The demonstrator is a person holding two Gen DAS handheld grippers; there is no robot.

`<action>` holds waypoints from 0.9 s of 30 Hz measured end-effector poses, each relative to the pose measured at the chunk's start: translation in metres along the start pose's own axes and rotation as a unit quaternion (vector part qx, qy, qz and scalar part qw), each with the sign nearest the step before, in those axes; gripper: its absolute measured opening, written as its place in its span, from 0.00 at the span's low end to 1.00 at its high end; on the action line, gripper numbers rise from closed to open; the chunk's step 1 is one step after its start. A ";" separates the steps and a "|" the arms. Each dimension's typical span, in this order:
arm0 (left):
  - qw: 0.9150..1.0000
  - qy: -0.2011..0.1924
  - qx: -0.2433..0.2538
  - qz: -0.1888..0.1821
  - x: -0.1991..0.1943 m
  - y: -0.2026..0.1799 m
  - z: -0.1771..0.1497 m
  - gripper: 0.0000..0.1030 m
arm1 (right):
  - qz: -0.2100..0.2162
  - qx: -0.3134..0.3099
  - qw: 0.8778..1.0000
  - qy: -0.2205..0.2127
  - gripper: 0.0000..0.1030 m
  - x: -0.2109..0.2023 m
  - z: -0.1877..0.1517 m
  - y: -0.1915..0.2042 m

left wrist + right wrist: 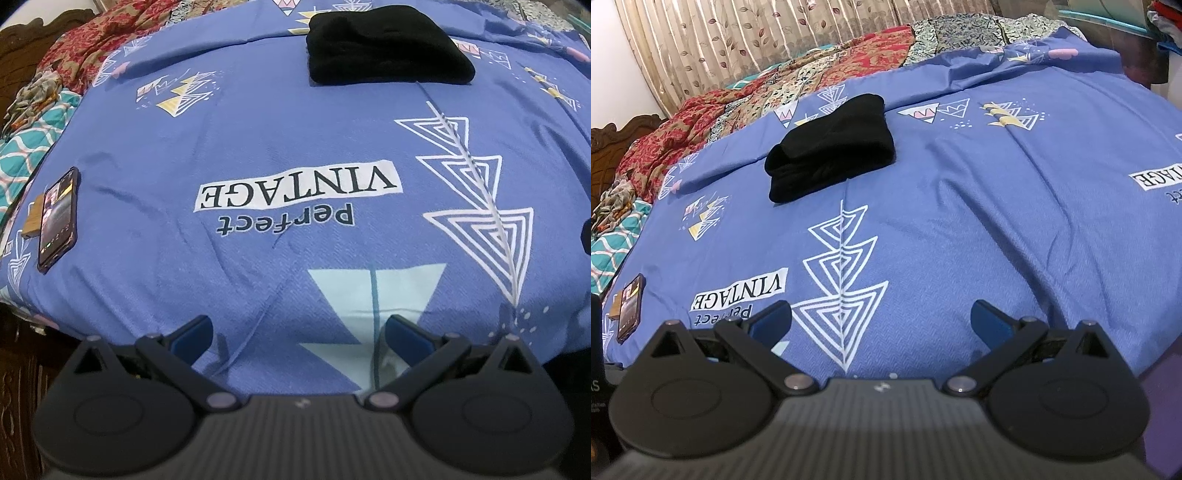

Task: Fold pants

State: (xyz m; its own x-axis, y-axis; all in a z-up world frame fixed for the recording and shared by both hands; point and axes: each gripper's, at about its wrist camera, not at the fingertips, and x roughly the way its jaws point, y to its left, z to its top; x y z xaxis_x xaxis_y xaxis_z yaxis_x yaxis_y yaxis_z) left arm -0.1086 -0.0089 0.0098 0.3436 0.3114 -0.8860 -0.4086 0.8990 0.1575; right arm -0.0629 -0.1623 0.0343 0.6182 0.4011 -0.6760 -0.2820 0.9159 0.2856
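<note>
The black pants [384, 44] lie folded into a compact bundle on the blue patterned bedsheet [258, 140], far ahead of both grippers. They also show in the right wrist view [831, 147], up and to the left. My left gripper [297, 330] is open and empty, low over the near part of the bed. My right gripper [881, 317] is open and empty too, near the bed's front edge. Neither gripper touches the pants.
A phone [59, 218] lies on the sheet at the left edge, also in the right wrist view [629, 308]. A red floral blanket [738, 110] and teal quilt [22, 155] are bunched at the far left. A curtain [757, 33] hangs behind the bed.
</note>
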 end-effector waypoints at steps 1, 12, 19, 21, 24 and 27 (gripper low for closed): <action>1.000 0.000 0.001 -0.001 0.000 0.000 0.000 1.00 | 0.001 0.000 1.000 0.001 1.00 0.000 0.000 0.000; 1.000 0.009 0.005 -0.003 0.004 -0.002 0.000 1.00 | 0.004 0.000 1.000 0.007 1.00 0.002 -0.001 0.001; 1.000 0.012 0.006 -0.002 0.006 -0.002 -0.001 1.00 | 0.003 0.000 1.000 0.007 1.00 0.002 -0.001 0.001; 1.000 0.013 0.007 -0.002 0.006 -0.002 -0.001 1.00 | 0.003 0.000 1.000 0.007 1.00 0.002 -0.001 0.001; 1.000 0.013 0.007 -0.001 0.006 -0.002 -0.002 1.00 | 0.003 0.000 1.000 0.007 1.00 0.002 -0.001 0.001; 1.000 0.013 0.007 -0.001 0.007 -0.002 -0.002 1.00 | 0.003 0.000 1.000 0.007 1.00 0.002 -0.001 0.001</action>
State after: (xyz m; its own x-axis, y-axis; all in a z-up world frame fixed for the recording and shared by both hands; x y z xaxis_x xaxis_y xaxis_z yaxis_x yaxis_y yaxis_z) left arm -0.1069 -0.0090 0.0030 0.3218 0.3007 -0.8978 -0.3958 0.9041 0.1610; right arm -0.0630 -0.1608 0.0326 0.6061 0.4071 -0.6834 -0.2861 0.9132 0.2903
